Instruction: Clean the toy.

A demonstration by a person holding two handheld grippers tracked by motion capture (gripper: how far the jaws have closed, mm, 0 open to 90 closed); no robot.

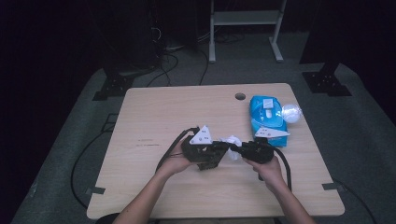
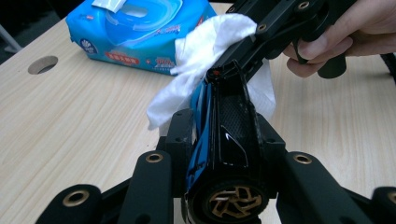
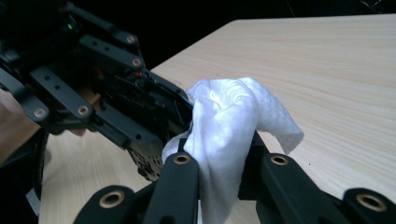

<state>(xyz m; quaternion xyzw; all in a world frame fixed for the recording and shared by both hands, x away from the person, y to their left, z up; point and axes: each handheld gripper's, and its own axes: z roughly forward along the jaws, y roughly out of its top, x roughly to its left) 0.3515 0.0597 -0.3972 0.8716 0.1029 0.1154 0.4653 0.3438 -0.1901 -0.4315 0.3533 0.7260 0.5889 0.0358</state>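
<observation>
Left gripper view: toy car clenched between left gripper jaws; white wipe, grasped by right gripper, touches car's nose at twelve o'clock.

Two hand-held grippers, left and right, one toy car, one white wipe, one wipes pack

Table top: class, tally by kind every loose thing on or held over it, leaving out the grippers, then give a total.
Toy car: 1
White wipe: 1
Blue wipes pack: 1
Crumpled white ball: 1
Total: 4
</observation>
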